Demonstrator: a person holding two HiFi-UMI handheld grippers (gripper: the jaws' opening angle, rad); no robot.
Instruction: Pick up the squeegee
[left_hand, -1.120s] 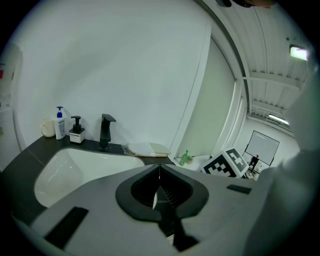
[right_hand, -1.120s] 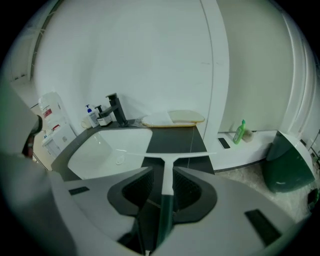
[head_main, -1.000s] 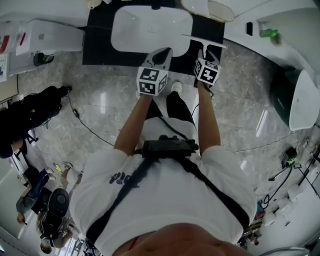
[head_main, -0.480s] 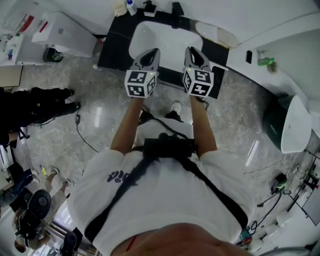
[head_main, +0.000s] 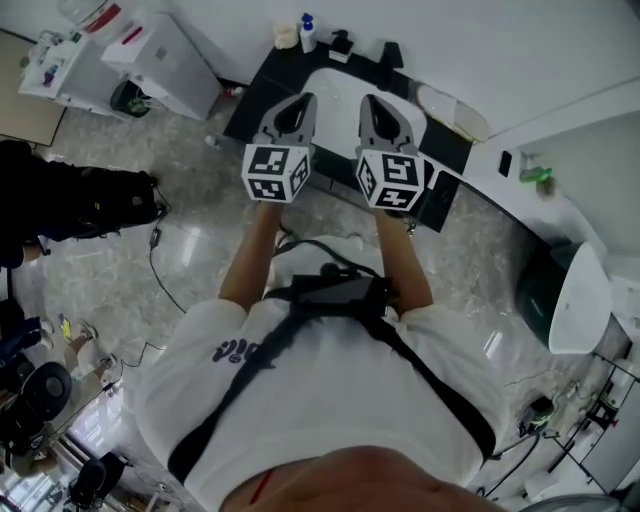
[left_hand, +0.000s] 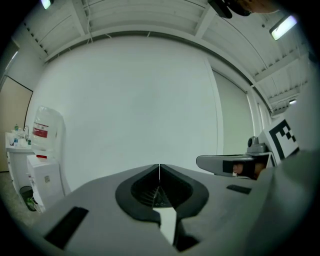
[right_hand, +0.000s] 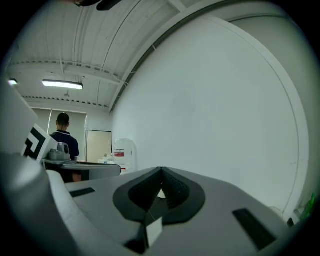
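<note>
Both grippers are held up side by side over the white sink (head_main: 335, 70), pointing level at the bare white wall. My left gripper (head_main: 298, 102) is shut, its pads meeting in a thin line (left_hand: 159, 167) with nothing between them. My right gripper (head_main: 373, 102) is also shut and holds nothing (right_hand: 161, 174). A thin white bar (head_main: 450, 176), possibly the squeegee, lies at the front right edge of the black counter (head_main: 255, 90), partly hidden behind the right gripper's marker cube. Neither gripper touches it.
Small bottles (head_main: 306, 30) stand at the counter's back left. A white cabinet (head_main: 170, 60) stands left of the counter, a white fixture (head_main: 578, 300) to the right. A person (right_hand: 65, 136) stands far off by a door. Cables lie on the marble floor (head_main: 180, 250).
Both grippers have risen from low at the sink's front edge to level, side by side before the wall. The white bar stayed on the counter.
</note>
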